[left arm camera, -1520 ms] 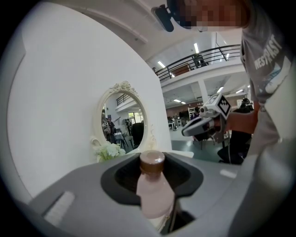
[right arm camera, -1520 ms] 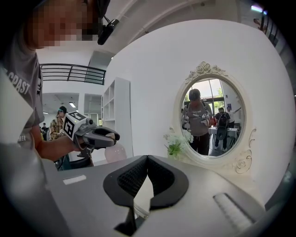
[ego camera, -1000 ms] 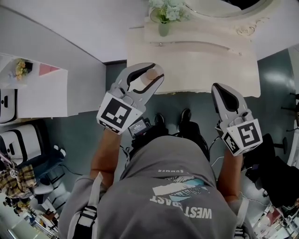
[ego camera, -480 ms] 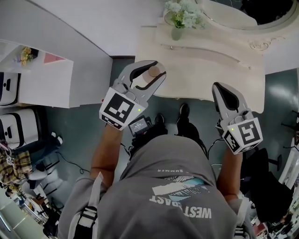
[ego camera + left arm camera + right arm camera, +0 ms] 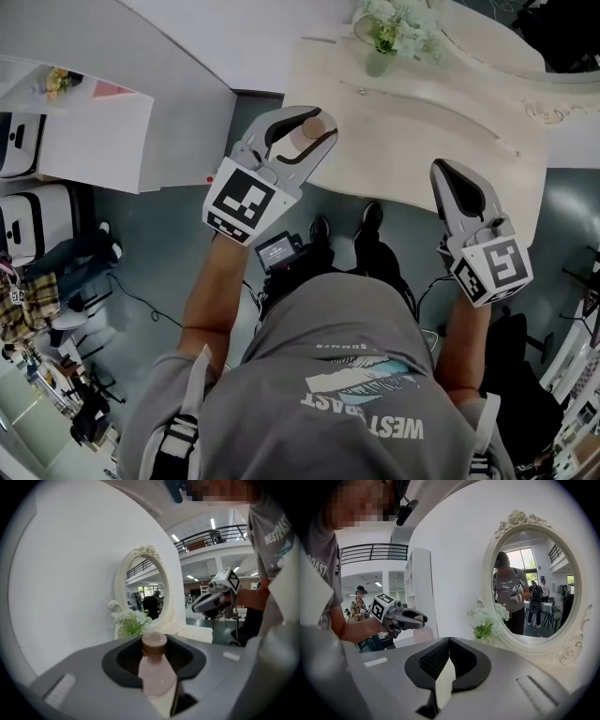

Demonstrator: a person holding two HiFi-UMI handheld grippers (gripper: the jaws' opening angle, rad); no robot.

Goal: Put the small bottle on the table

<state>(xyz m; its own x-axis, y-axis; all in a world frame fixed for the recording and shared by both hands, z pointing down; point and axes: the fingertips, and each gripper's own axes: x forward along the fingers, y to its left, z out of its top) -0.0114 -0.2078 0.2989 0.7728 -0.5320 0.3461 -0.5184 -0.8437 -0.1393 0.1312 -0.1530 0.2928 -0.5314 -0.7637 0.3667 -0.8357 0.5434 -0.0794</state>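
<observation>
A small bottle (image 5: 300, 142) with a pale pink body and a brown cap sits between the jaws of my left gripper (image 5: 309, 127), which is shut on it. In the left gripper view the bottle (image 5: 157, 672) points forward between the dark pads. The gripper hangs above the front left edge of the cream dressing table (image 5: 422, 131). My right gripper (image 5: 442, 172) is shut with nothing in it, over the table's front edge further right. Its pads (image 5: 440, 660) meet at the tip in the right gripper view.
A vase of white flowers (image 5: 382, 42) stands at the table's back, before an oval mirror (image 5: 534, 592) in a carved frame. A white shelf unit (image 5: 84, 141) stands at the left, against the white wall. Dark floor lies below me.
Both grippers have moved forward toward the dressing table, which now fills more of the head view. The left gripper keeps its hold on the bottle. The right stays shut.
</observation>
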